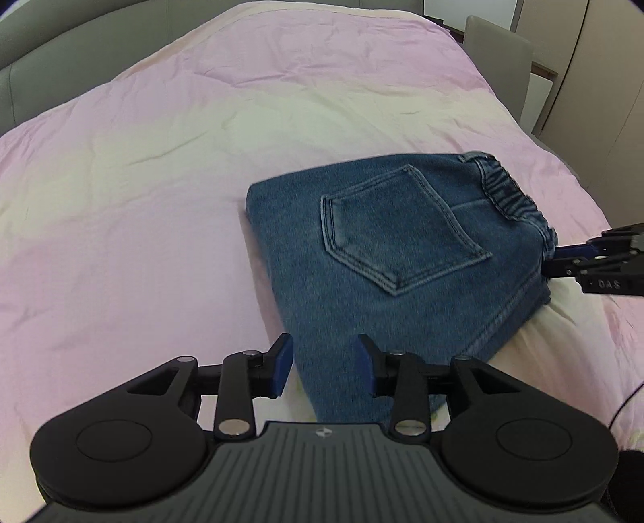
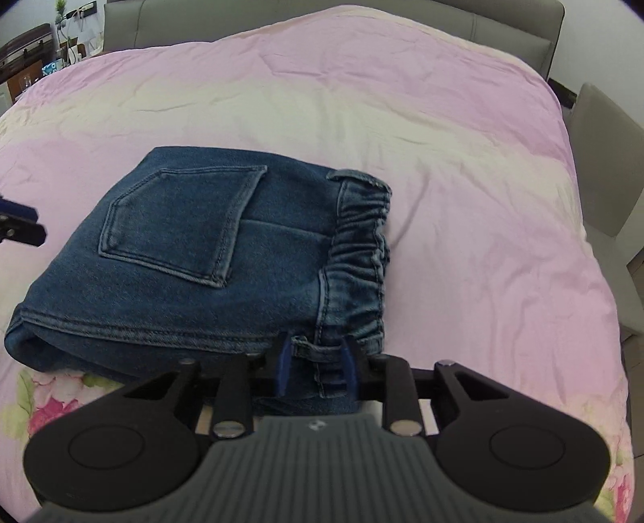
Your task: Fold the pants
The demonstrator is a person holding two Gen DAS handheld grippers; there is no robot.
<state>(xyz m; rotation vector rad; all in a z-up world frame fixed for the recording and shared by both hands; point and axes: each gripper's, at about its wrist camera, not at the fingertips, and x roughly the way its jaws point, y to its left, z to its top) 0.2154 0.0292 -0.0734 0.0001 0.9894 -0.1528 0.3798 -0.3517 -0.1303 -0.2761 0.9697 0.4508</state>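
Observation:
Blue denim pants [image 1: 394, 257] lie folded into a compact bundle on the pink bedspread [image 1: 161, 181], back pocket up, elastic waistband at the right end. My left gripper [image 1: 325, 362] is open, its jaws either side of the bundle's near corner, with denim between them. My right gripper [image 2: 316, 364] is open around the waistband edge and a belt loop of the pants [image 2: 201, 249]. The right gripper also shows at the right edge of the left wrist view [image 1: 563, 259], and the left gripper's fingertip at the left edge of the right wrist view [image 2: 20, 227].
The bed has a grey padded headboard [image 2: 322, 20]. A grey chair [image 2: 607, 161] stands beside the bed. The bedspread [image 2: 442, 141] has a floral print near its front edge. Furniture with clutter [image 2: 36, 52] stands at the far left.

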